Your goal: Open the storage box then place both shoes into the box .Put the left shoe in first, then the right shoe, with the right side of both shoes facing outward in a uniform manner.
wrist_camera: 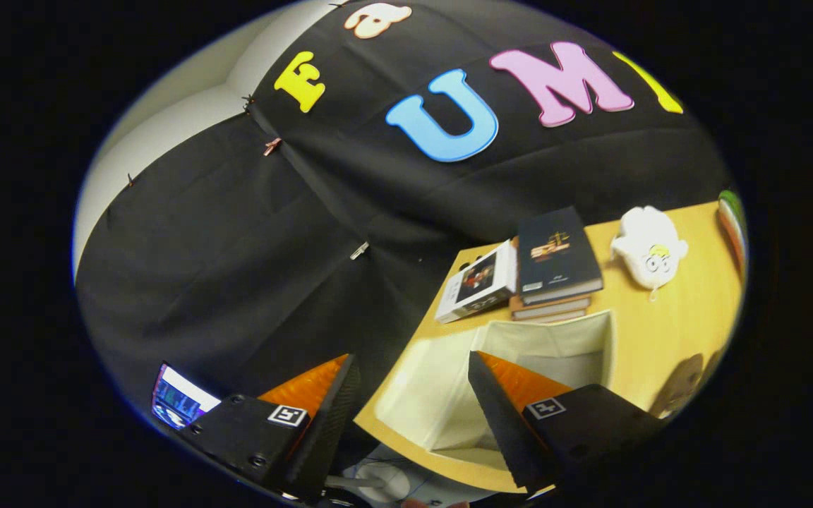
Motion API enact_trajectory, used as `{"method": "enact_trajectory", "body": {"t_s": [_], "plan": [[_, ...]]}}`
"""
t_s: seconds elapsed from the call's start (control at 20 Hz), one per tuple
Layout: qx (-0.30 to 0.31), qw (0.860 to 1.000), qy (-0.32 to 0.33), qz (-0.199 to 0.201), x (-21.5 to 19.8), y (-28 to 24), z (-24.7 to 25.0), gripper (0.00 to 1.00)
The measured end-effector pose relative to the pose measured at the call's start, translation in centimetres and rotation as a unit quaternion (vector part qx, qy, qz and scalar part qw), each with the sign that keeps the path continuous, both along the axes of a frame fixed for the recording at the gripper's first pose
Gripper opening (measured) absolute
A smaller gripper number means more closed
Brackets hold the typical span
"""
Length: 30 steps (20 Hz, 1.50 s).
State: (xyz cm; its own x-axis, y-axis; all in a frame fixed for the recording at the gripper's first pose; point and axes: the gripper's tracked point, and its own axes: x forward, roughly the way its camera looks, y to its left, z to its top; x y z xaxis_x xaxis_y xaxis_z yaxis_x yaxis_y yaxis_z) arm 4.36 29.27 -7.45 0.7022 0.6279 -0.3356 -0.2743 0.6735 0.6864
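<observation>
Now the gripper (406, 395) hangs spread above the open, upward-facing storage box (519, 367).

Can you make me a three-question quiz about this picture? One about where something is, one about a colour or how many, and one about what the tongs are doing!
1. Where is the white plush toy?
A. On the wooden table, beside the stack of books
B. Inside the box
C. Between the tongs' fingers

2. What colour is the storage box?
A. Red
B. Cream-white
C. Blue

3. What are the tongs doing?
A. Squeezing a shoe
B. Pinching a book
C. Open, holding nothing

Answers:
1. A, since the toy lies on the tabletop next to the books, beyond the box.
2. B, since the box walls look pale cream against the yellowish wood.
3. C, since the two fingers stand wide apart with just the box seen between and beyond them.
</observation>
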Motion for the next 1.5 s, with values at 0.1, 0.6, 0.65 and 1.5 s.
{"method": "enact_trajectory", "body": {"t_s": [0.1, 0.6, 0.65, 1.5], "plan": [[-0.063, 0.997, -0.021, -0.030, -0.2, -4.8, -1.2, 0.97], [-0.237, 0.963, 0.056, -0.119, -7.5, -22.2, -12.8, 0.96], [-0.244, 0.960, 0.073, -0.117, -8.7, -22.8, -15.2, 0.96], [-0.298, 0.928, 0.201, -0.100, -9.2, -24.4, -35.5, 0.64]]}}
